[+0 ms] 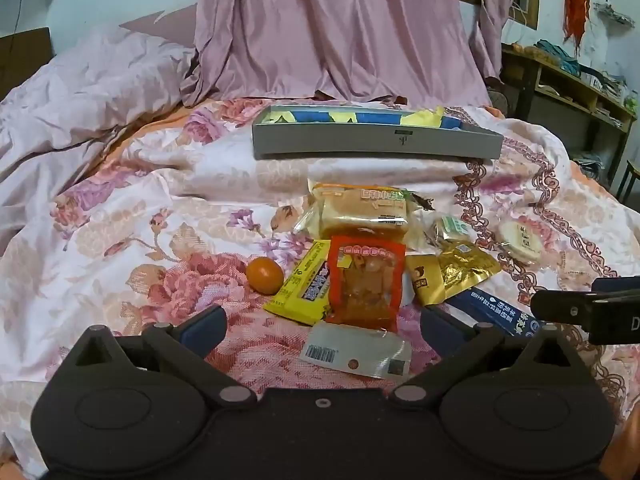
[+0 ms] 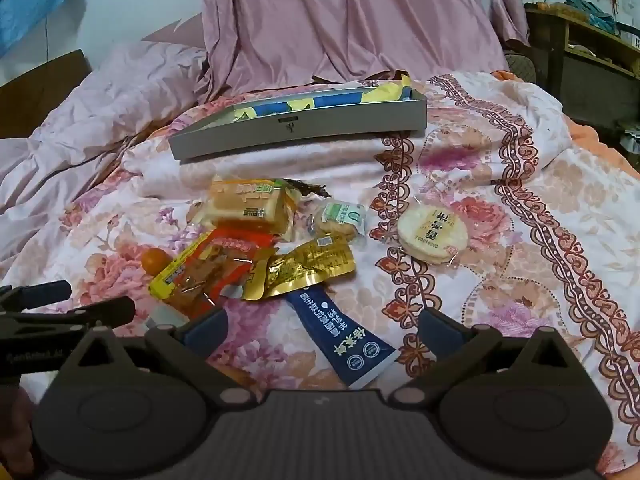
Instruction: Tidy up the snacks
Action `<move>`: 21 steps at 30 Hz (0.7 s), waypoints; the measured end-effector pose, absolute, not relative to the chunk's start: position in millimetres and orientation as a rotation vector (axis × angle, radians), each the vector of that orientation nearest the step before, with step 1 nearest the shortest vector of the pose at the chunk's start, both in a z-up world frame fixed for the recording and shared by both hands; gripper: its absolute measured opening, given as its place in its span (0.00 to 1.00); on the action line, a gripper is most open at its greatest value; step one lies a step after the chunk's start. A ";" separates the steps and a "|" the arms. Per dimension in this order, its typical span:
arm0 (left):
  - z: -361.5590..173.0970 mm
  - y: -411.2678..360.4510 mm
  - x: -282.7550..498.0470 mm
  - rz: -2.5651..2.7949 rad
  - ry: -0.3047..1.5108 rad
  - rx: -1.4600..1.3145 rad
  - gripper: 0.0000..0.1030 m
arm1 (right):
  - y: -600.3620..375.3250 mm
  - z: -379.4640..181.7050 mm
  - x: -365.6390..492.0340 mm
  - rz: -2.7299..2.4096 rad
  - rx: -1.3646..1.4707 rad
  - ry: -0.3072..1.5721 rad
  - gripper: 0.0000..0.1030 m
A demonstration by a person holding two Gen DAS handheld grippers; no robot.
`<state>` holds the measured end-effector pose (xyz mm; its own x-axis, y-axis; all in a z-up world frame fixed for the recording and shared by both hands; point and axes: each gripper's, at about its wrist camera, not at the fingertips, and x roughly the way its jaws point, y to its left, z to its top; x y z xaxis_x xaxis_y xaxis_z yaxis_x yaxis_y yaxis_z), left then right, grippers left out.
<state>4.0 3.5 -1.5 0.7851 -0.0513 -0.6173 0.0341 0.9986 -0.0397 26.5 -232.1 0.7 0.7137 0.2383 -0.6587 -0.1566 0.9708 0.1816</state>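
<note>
Both the left gripper (image 1: 322, 322) and right gripper (image 2: 322, 326) hover with jaws wide, empty. Snack packets, topped by a red plastic pouch (image 1: 364, 280), lie mid-bed on the floral quilt (image 1: 140, 208), before a grey rectangular tray (image 1: 376, 140).

Dim, soft indoor light; weak shadows; glare on gold foil packet (image 2: 308, 268); fisheye bending, dark corners.

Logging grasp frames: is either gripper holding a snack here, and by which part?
Nothing is held. The left gripper and right gripper are both open above the snacks on the bedspread.
</note>
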 end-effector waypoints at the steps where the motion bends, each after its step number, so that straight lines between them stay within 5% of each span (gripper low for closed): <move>1: -1.8 3.1 4.6 -0.046 0.667 -0.027 1.00 | -230.1 0.3 26.1 0.218 0.119 0.744 1.00; 21: -6.5 1.6 4.7 -0.050 0.662 -0.023 1.00 | -231.0 -0.5 26.8 0.222 0.118 0.742 1.00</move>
